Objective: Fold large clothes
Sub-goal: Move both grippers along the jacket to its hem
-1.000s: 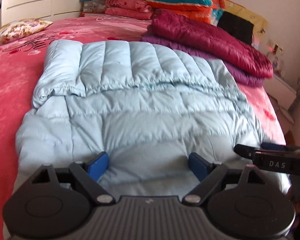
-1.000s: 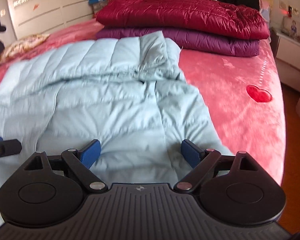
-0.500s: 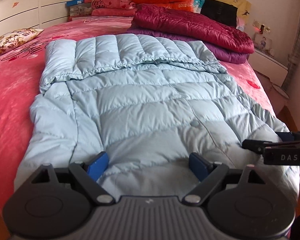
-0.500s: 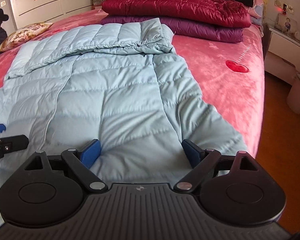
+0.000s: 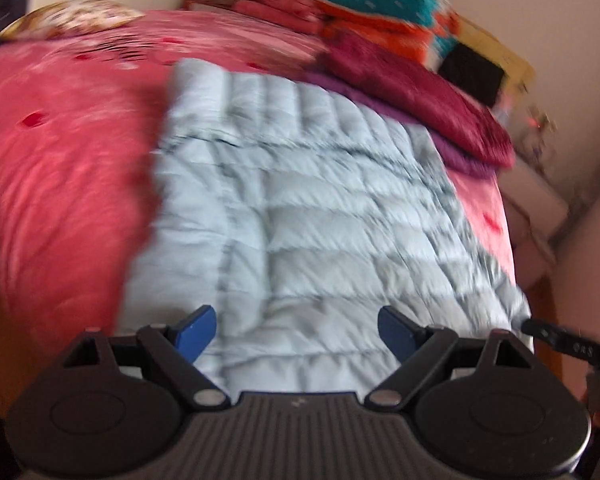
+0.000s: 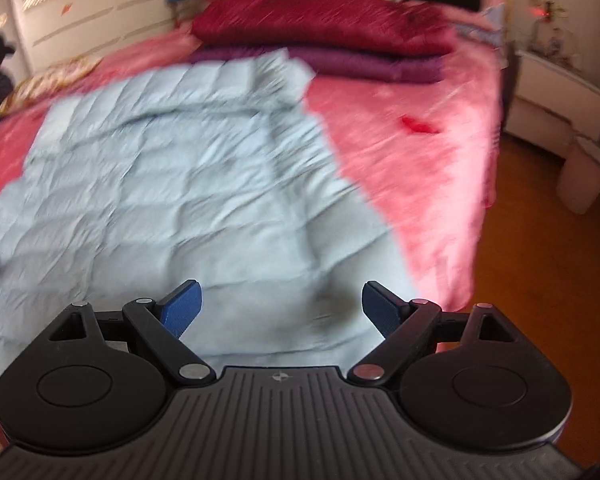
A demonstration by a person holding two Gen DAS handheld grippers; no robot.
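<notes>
Pretty early on from what I can see: the pale blue puffer coat (image 5: 340, 208) is spread flat on the pink bed (image 5: 60, 184), only its far end turned over, so the main folds are left. Left gripper (image 5: 296, 328) and right gripper (image 6: 280, 306) both gape wide, holding nothing. Everything's blurry.

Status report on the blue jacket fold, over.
Left gripper and right gripper open, empty. Light blue down jacket flat on bed. Nothing in the way.
</notes>
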